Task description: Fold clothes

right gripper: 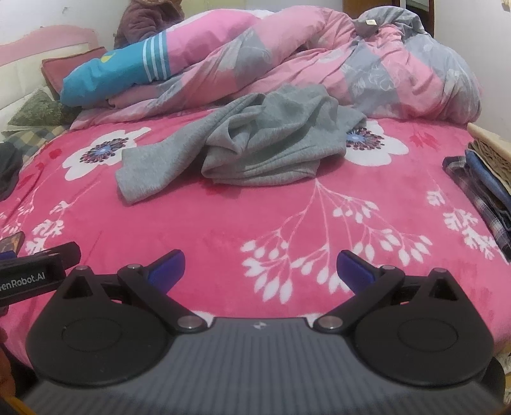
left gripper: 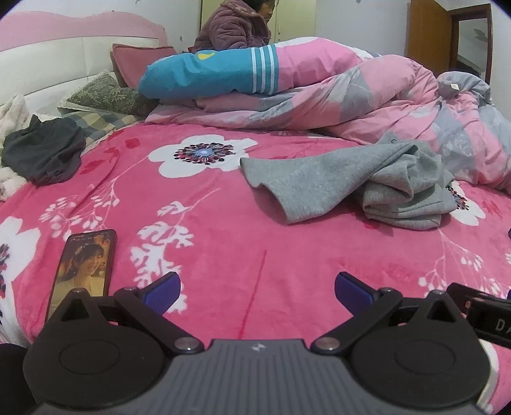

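A crumpled grey garment (left gripper: pixel 377 182) (right gripper: pixel 255 143) lies on the pink flowered blanket (left gripper: pixel 223 230) (right gripper: pixel 223 217), one sleeve or leg stretched out to the left. My left gripper (left gripper: pixel 257 290) hovers open over the blanket's near edge, well short of the garment, nothing between its blue pads (left gripper: pixel 163 292). My right gripper (right gripper: pixel 260 271) is also open and empty, low over the blanket in front of the garment. Each gripper's body shows at the edge of the other's view.
A phone (left gripper: pixel 84 268) with a lit screen lies at the near left. A dark garment (left gripper: pixel 41 153) sits at the far left. Folded clothes (right gripper: pixel 482 191) are stacked at the right edge. A bunched pink and grey duvet (left gripper: pixel 367 95) and pillows fill the back. A person (left gripper: pixel 236 25) sits behind.
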`<state>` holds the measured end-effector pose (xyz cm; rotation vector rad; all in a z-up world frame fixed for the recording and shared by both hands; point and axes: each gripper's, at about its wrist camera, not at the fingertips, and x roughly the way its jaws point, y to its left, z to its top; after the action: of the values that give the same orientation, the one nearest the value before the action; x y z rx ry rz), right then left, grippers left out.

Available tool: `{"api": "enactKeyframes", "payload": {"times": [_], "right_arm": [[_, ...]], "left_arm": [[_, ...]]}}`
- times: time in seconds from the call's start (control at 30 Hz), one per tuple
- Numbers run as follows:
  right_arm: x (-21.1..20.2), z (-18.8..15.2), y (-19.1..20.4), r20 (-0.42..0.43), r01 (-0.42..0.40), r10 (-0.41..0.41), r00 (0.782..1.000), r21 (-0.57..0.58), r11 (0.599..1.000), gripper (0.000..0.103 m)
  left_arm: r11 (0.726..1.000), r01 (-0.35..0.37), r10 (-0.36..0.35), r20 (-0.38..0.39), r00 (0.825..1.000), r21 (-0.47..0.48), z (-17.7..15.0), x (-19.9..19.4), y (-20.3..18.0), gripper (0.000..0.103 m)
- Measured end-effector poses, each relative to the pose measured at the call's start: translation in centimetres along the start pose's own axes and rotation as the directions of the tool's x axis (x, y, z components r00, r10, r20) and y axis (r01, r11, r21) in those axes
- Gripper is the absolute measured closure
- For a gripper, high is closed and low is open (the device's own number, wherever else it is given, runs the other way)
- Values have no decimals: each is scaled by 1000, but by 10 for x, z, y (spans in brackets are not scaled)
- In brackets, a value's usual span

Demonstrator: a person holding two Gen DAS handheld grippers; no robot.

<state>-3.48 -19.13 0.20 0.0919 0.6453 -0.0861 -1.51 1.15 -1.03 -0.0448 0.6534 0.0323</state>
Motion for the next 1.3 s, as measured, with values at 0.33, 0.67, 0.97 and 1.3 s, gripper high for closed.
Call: {"api": "enactKeyframes", "payload": {"times": [0.33, 0.67, 0.97, 1.3], "right_arm": [[1, 5, 1, 10, 24, -24, 1000, -9, 1000, 1], [3, 6, 1, 1, 34, -34, 999, -22, 999, 1], [4, 6, 3, -5, 58, -58, 998, -26, 998, 1], [5, 6, 8, -14, 66, -67, 998, -44, 997, 1]], "left_arm": [[1000, 1, -1, -16, 1000, -24, 1, 4, 4, 0], [1000, 0, 0, -21, 1000, -14, 1, 7, 0, 0], [1000, 0, 0, -8, 1000, -30, 2, 5, 6, 0], [999, 0, 0, -7, 1000, -36, 0, 7, 11, 0]]}}
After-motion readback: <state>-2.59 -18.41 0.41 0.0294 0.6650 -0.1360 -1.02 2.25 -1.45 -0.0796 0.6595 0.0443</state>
